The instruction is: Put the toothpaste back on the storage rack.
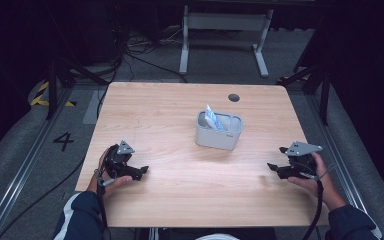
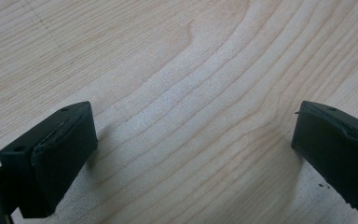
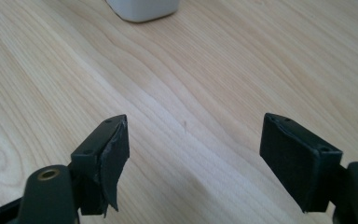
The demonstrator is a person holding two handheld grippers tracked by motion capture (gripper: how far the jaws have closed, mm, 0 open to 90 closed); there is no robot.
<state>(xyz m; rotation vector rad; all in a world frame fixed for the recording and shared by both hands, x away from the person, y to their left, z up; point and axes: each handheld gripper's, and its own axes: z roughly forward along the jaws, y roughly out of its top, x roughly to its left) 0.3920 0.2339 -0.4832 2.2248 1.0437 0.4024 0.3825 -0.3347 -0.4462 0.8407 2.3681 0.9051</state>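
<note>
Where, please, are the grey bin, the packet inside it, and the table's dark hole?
grey bin (image 1: 218,140): high view, front wall.
packet (image 1: 212,119): high view, its middle, above the rim.
dark hole (image 1: 234,97): high view, its centre.

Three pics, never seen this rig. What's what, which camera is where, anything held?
There is no robot arm. A person sits at a wooden table with a hand-held two-jaw tool in each hand: the left gripper and the right gripper. The high view looks down from above the person's side. The other two views come from cameras riding on each gripper, looking along its black jaws. Mid-table stands a grey bin with a white-and-blue packet sticking out. Both grippers are open over bare wood, holding nothing.
</note>
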